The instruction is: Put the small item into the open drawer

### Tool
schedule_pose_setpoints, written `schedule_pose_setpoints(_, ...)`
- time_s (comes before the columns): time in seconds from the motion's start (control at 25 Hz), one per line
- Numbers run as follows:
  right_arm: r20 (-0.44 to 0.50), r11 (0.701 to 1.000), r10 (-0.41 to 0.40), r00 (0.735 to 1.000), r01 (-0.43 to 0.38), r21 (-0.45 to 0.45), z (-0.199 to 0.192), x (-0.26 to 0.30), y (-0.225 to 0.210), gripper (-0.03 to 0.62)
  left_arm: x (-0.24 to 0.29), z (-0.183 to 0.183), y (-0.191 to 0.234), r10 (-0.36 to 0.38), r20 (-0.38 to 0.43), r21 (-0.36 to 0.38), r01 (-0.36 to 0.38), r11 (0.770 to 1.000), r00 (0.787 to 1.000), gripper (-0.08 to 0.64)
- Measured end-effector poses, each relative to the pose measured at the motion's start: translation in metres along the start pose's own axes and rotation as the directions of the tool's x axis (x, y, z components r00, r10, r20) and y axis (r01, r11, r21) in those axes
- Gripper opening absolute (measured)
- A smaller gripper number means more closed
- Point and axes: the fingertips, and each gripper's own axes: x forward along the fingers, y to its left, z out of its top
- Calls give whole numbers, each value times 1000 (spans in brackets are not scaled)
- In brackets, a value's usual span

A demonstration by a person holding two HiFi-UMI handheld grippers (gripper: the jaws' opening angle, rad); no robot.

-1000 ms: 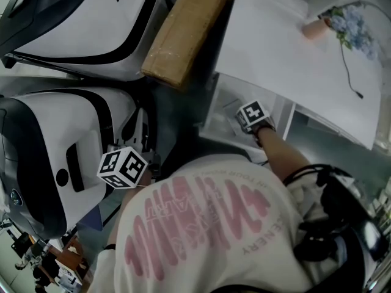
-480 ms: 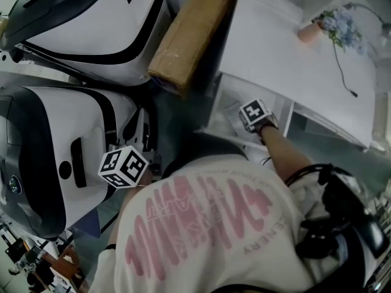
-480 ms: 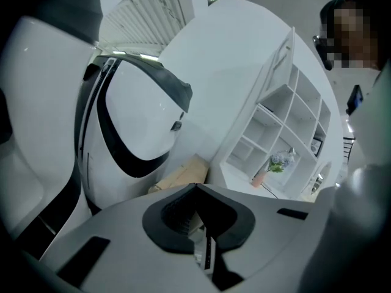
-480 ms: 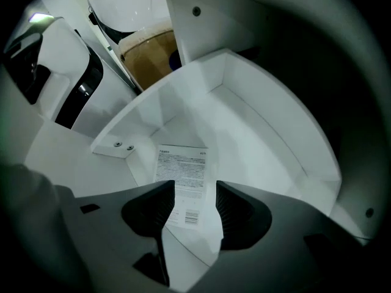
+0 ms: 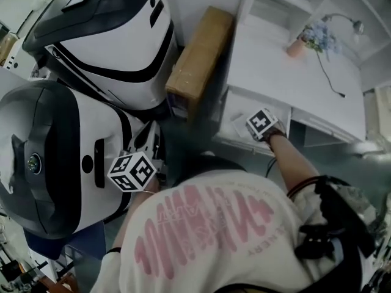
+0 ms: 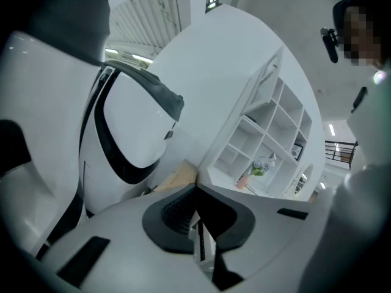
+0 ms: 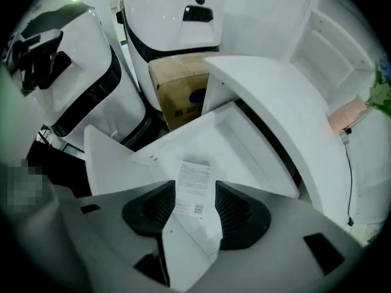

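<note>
Two grippers are in use, one in each hand. The right gripper [image 7: 195, 188] is carried on an outstretched right forearm [image 5: 294, 163] that reaches forward from the right of the person's torso [image 5: 208, 237] to the open drawer [image 7: 239, 142]. Its marker cube [image 5: 263, 122] sits over the drawer's near half in the head view. Its jaws are closed on the small item, a flat white packet [image 7: 193, 179] with a printed label, which spans the gap between the two dark pads [image 7: 157, 211]. The packet's lower end lies over the gripper body. The packet hangs above the drawer's white floor; whether it touches that floor cannot be told.

The left gripper [image 6: 197, 191] is held close against the left of the torso, just beside the nearer white-and-black machine [image 5: 49, 151]. It is tilted upward, so that its view takes in the ceiling, a second such machine [image 6: 137, 127] and a white shelf unit [image 6: 264, 133]. Its jaws are drawn together, leaving only a narrow slit. A thin pale strip shows in that slit, too indistinct to identify.

The drawer stands pulled out from under the white surface [image 5: 287, 81]. A pink flower pot [image 5: 297, 47] stands at that surface's far edge. A cardboard box [image 5: 198, 60] lies between the surface and the farther machine.
</note>
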Motion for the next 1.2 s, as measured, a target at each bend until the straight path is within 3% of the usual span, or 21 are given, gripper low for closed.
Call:
schedule_pose_setpoints(0.16, 164, 991, -19, 986, -3, 133, 17, -34, 6, 204, -7, 10, -13, -53, 23, 44, 52, 998, 998, 29)
schedule_pose_setpoints(0.24, 215, 972, -33, 976, -19, 235, 14, -48, 9, 196, -10, 13, -19, -74, 30, 60, 72, 996, 997, 29)
schedule_pose_setpoints(0.44, 377, 878, -104, 920, -94, 470, 15, -87, 7, 164, -2, 24, -37, -163, 33, 113, 159, 981, 986, 29)
schedule_pose_setpoints(0.68, 499, 781, -190, 845, -178, 599, 11, -121, 21, 123, -4, 20, -55, -239, 17, 137, 235, 962, 971, 29)
schedule_pose_setpoints(0.96, 634, 696, -355, 687, -258, 670, 7, -187, 38, 85, -7, 12, -74, -316, -11, 158, 313, 936, 949, 29)
schedule_pose_setpoints(1.08, 681, 697, -394, 617, -283, 659, 3, -216, 54, 66, -11, 5, -86, -349, -33, 161, 349, 923, 937, 29)
schedule_pose_setpoints(1.2, 755, 723, -423, 501, -317, 614, 0, -247, 69, 61, -14, -4, -98, -376, -51, 159, 380, 911, 925, 29)
